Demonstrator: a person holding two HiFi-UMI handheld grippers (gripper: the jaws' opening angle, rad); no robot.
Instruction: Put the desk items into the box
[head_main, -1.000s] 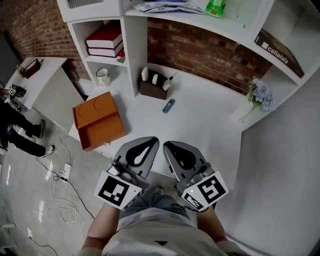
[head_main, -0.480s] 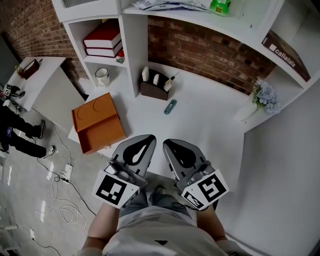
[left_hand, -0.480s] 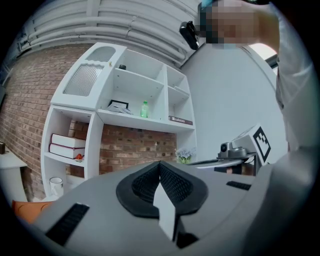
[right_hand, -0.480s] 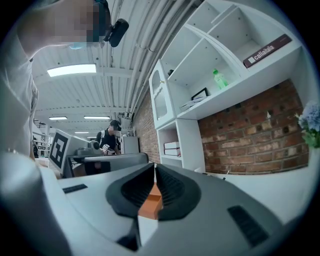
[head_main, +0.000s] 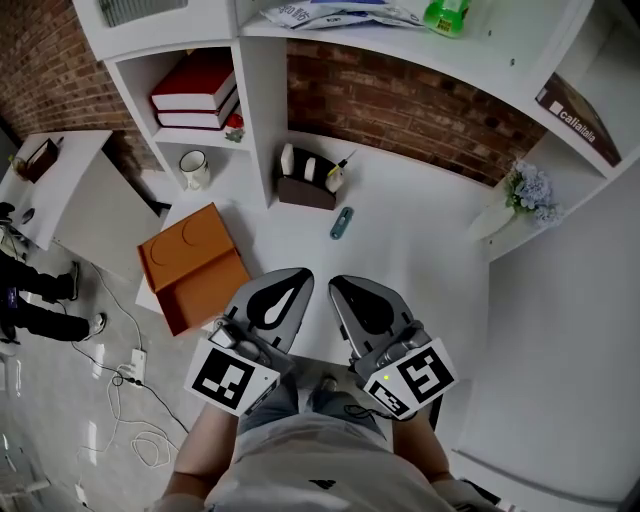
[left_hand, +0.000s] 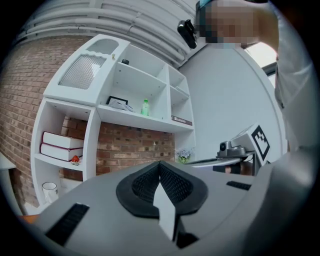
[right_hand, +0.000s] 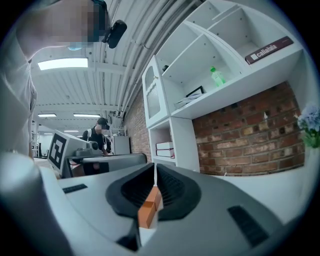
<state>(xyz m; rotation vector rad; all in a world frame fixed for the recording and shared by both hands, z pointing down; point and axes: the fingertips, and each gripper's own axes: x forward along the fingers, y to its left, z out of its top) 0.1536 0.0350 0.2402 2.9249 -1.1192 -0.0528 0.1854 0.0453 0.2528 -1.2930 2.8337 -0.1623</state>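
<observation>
An open orange box (head_main: 193, 265) lies at the desk's left edge, and a strip of the orange box (right_hand: 148, 207) shows through the slit between the right jaws. A small teal item (head_main: 341, 222) lies mid-desk. A brown organizer (head_main: 307, 185) with small items stands against the brick wall. My left gripper (head_main: 297, 272) (left_hand: 160, 164) and right gripper (head_main: 340, 282) (right_hand: 154, 165) hover side by side over the desk's front edge. They point level toward the wall. Both are shut and hold nothing.
A white mug (head_main: 193, 168) and red books (head_main: 195, 92) sit in the left shelf unit. A green bottle (head_main: 445, 15) stands on the upper shelf, flowers (head_main: 525, 195) at the right. A person (head_main: 20, 300) and cables (head_main: 130, 350) are on the floor at left.
Both grippers have drifted together across the desk's front edge, jaws unchanged. The box and the other desk items sit a little lower in the head view.
</observation>
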